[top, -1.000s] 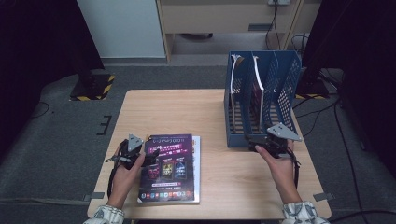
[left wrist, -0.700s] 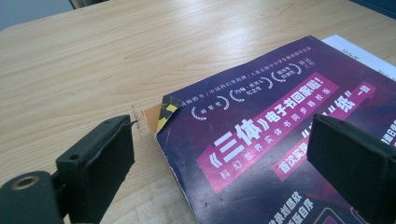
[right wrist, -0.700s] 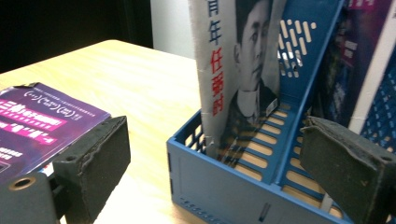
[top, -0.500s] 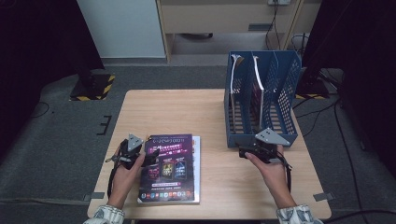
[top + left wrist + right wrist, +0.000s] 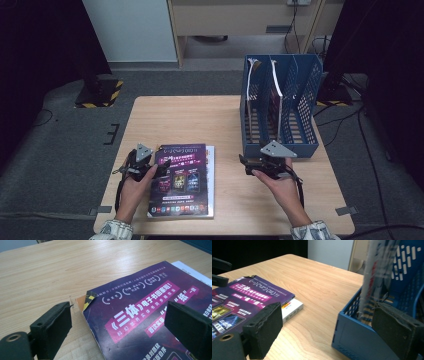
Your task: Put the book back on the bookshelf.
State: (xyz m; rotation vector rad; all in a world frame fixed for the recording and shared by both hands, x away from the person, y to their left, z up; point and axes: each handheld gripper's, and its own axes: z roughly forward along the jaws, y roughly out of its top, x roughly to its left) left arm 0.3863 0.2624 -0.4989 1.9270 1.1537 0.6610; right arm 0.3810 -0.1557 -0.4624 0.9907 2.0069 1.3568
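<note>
Pale wooden tabletop [image 5: 200, 120] carries a purple-covered magazine [image 5: 183, 179] flat on a white book at its near left, where the left gripper [image 5: 117, 322] straddles its corner, jaws spread, probably to lift it, while the right gripper [image 5: 329, 330], jaws also apart, waits beside the blue slotted file rack [image 5: 280, 105].

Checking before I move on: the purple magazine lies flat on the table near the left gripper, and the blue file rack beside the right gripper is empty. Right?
Not quite. The blue file rack is not empty: the high view shows white-edged items standing upright in its slots. The rest holds: the purple magazine lies flat near the left gripper, the rack beside the right gripper.
</note>
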